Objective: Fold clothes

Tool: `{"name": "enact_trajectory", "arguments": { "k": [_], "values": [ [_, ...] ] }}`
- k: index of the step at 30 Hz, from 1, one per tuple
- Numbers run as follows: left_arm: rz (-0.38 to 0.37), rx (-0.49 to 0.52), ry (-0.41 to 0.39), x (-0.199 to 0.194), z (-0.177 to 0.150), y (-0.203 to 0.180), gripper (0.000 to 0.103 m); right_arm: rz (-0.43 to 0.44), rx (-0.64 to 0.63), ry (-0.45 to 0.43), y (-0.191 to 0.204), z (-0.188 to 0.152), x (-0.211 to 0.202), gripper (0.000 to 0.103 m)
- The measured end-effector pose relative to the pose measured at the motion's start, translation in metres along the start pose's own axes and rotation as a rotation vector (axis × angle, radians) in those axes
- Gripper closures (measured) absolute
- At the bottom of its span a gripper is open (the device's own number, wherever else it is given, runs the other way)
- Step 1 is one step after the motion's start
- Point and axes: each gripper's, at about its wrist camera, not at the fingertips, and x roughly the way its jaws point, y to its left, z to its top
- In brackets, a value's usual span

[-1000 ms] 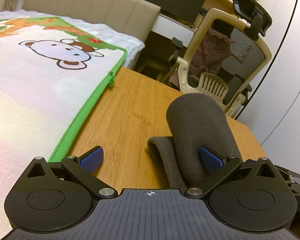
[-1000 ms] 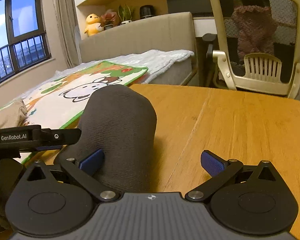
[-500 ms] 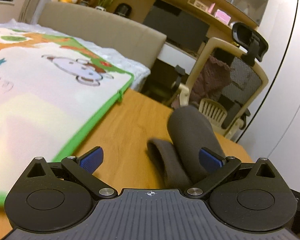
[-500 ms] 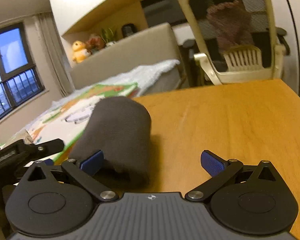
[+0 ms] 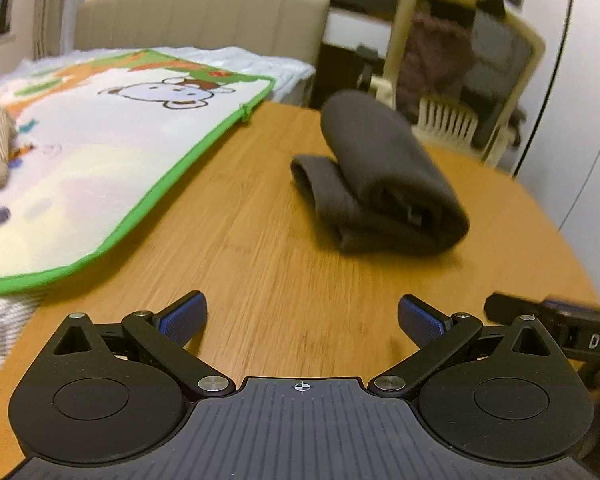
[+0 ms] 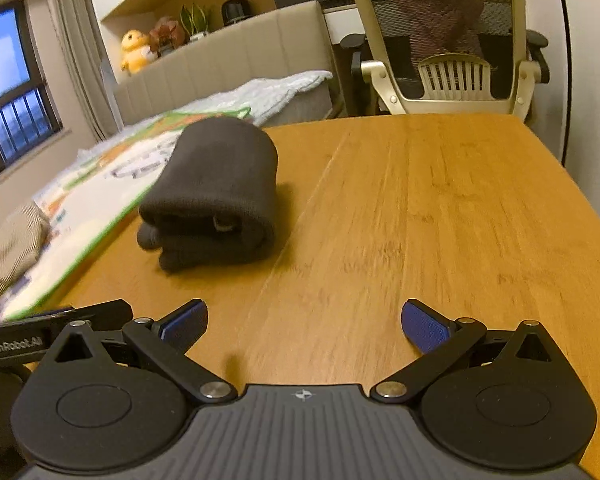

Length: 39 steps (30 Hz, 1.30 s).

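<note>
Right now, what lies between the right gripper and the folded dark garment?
Only bare wooden table: in the right wrist view, nothing lies between the open right gripper and the folded dark garment.

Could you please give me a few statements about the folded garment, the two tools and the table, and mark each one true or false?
1. The dark garment lies folded on the wooden table. True.
2. The left tool is clamped on the garment. False: its fingers are spread and hold nothing; the garment lies ahead of it, apart.
3. The right tool is open and empty. True.
4. The garment lies on top of the cartoon mat. False: it rests on bare wood beside the mat's green edge.
5. An office chair stands beyond the table's far edge. True.
</note>
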Motion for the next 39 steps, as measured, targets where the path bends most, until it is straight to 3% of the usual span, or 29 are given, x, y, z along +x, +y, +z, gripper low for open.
{"name": "enact_trajectory", "arguments": {
  "k": [3,14,28,39],
  "values": [
    [0.078,0.106,0.036,0.000,-0.008,-0.018,0.000,-0.042,-0.055,0.023,0.009,-0.006,-0.003,0.000],
    [0.101,0.070,0.030,-0.003,-0.008,-0.014,0.000,-0.149,-0.129,0.063,0.018,-0.011,0.001,0.000],
    [0.160,0.026,0.029,0.035,0.023,0.006,0.000,-0.153,-0.145,0.062,0.016,0.017,0.042,0.000],
    [0.151,0.032,0.027,0.036,0.022,0.005,0.000,-0.140,-0.151,0.053,0.017,0.019,0.045,0.000]
  ]
}}
